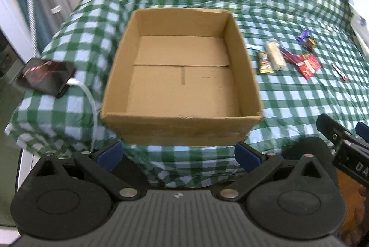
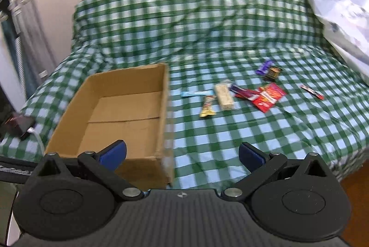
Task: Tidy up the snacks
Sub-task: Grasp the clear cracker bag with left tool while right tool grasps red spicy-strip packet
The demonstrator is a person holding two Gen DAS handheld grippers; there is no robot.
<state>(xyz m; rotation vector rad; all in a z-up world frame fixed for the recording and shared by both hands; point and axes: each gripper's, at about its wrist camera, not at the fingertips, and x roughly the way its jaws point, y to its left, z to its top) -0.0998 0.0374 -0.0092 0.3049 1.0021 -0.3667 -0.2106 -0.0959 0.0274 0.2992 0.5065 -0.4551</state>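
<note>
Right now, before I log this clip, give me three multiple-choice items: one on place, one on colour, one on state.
1. Where do the snacks lie relative to the cardboard box?
A. inside it
B. on the cloth to its right
C. on the phone

2. What colour is the checked cloth?
A. green and pale blue
B. red and white
C. plain grey

3. How do the right tongs stand?
A. shut on a bar
B. open, holding nothing
C. shut, holding nothing

Answers: 1 B, the wrappers, such as the red packet, sit beside the box; 2 A, checks show; 3 B, blue pads sit wide apart.
</note>
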